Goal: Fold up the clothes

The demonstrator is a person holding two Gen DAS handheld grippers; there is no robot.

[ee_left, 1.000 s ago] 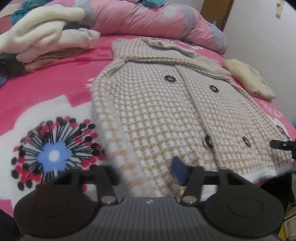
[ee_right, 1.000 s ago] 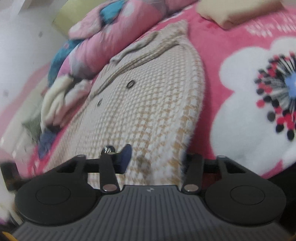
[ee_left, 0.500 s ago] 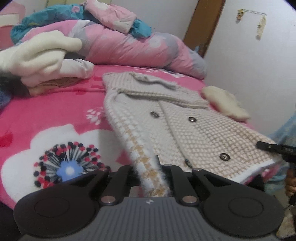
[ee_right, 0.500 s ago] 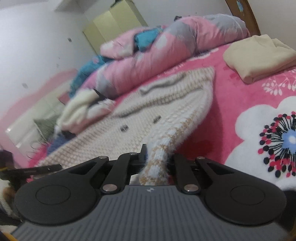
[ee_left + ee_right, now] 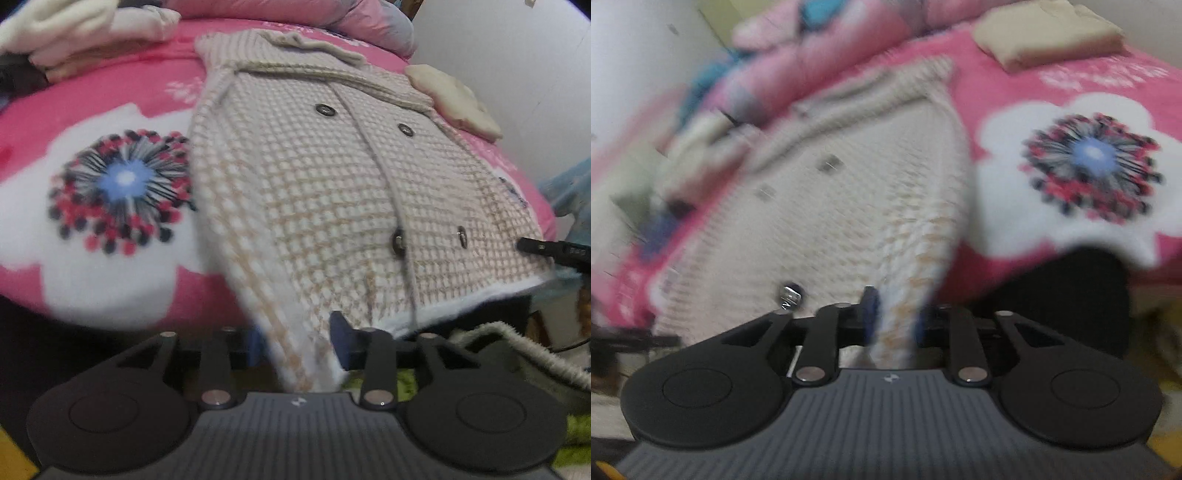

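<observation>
A bed under a pink fleece blanket (image 5: 122, 92) printed with big white flowers fills both views. On it lies the task's thing, a checked beige-and-white knitted cardigan (image 5: 332, 177), buttoned front up, collar toward the top of the frame and hem hanging just over the near edge of the bed. The knit looks thick and fuzzy, with four dark round buttons (image 5: 398, 242) down the front.

My left tool (image 5: 295, 347) has the lower left hem corner between its blue pads; its jaws have just been opening, and the cloth looks slack, released rather than pinched. My right tool (image 5: 892, 317) straddles the opposite hem corner; its jaws have also been parting, but blur keeps me from telling whether the pads press.

I judge I am at the smoothing stage, before the first fold. Next I would need a firm fresh pinch on both corners.

Beyond, a folded cream garment (image 5: 454, 99), a clothes pile (image 5: 74, 29) upper left.
</observation>
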